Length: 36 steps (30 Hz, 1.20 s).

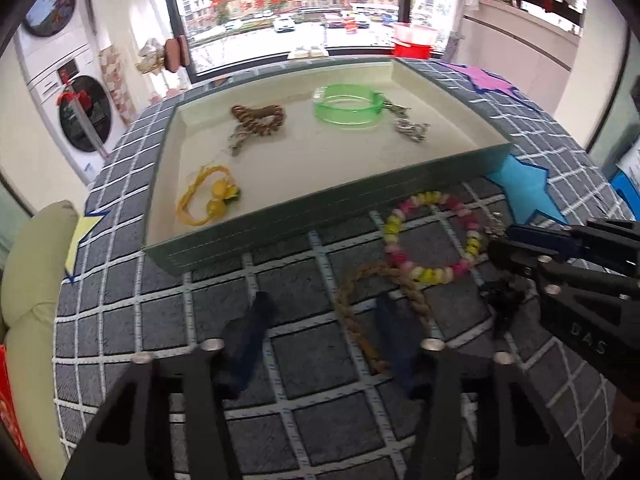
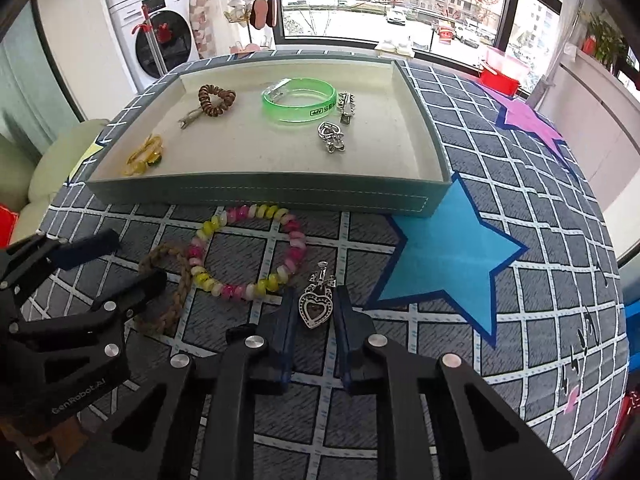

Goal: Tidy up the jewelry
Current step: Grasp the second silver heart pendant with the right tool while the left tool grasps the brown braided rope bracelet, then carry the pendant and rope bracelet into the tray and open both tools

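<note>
A grey-green tray holds a green bangle, a brown coil hair tie, a yellow hair tie and silver pendants. On the cloth in front lie a pink-yellow bead bracelet and a brown braided band. My left gripper is open over the braided band. My right gripper is narrowly open around a silver heart pendant on the cloth.
The table has a grey checked cloth with a blue star, a purple star and a yellow star. A washing machine and a window stand behind. A cushion is at the left.
</note>
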Available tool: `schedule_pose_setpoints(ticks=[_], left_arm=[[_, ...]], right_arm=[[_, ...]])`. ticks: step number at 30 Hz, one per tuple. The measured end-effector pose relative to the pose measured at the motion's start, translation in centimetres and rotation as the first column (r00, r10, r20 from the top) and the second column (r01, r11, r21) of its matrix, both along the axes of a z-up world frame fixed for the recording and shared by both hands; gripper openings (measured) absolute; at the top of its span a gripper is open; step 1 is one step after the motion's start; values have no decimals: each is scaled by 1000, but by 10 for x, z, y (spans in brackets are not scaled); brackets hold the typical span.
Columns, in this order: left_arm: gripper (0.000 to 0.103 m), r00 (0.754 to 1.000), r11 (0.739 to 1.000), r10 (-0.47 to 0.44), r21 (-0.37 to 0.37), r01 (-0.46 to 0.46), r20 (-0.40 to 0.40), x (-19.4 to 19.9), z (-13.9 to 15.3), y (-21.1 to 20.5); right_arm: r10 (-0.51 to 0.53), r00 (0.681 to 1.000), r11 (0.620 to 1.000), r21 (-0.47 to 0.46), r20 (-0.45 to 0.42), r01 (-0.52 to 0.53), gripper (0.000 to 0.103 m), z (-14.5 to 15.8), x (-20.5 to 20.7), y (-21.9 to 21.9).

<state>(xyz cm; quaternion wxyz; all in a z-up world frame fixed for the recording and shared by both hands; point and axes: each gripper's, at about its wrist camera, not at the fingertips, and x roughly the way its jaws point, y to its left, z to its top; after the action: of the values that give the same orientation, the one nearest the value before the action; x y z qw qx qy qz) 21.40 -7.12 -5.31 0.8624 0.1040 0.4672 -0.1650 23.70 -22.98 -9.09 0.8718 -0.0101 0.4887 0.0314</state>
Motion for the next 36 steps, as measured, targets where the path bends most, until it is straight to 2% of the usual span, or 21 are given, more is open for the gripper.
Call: schedule_pose_setpoints(ticks=[1, 3, 5, 9, 11, 25, 36], left_arm=[[37, 1000, 1000, -21, -6, 21, -5, -2, 1, -3], [22, 999, 999, -44, 11, 44, 1, -5, 1, -9], [22, 998, 998, -63, 19, 63, 10, -8, 2, -12], [22, 998, 996, -64, -61, 62, -17, -11, 4, -3], [22, 998, 996, -56, -76, 54, -17, -12, 5, 1], [22, 999, 977, -14, -211, 24, 49, -21, 52, 34], [22, 992, 969, 22, -249, 9, 123, 0, 84, 38]], right_arm=[[-4, 1000, 1000, 4, 3, 4, 19, 0, 0, -1], [-12, 1000, 1000, 9, 6, 11, 19, 1, -2, -2], [-22, 1000, 1000, 23, 5, 22, 19, 1, -3, -5], [-42, 999, 998, 55, 13, 41, 19, 7, -10, -14], [-50, 999, 996, 75, 16, 49, 19, 11, -12, -19], [-73, 995, 985, 161, 68, 61, 19, 47, -30, -37], [-61, 990, 986, 164, 129, 39, 19, 81, -9, -36]])
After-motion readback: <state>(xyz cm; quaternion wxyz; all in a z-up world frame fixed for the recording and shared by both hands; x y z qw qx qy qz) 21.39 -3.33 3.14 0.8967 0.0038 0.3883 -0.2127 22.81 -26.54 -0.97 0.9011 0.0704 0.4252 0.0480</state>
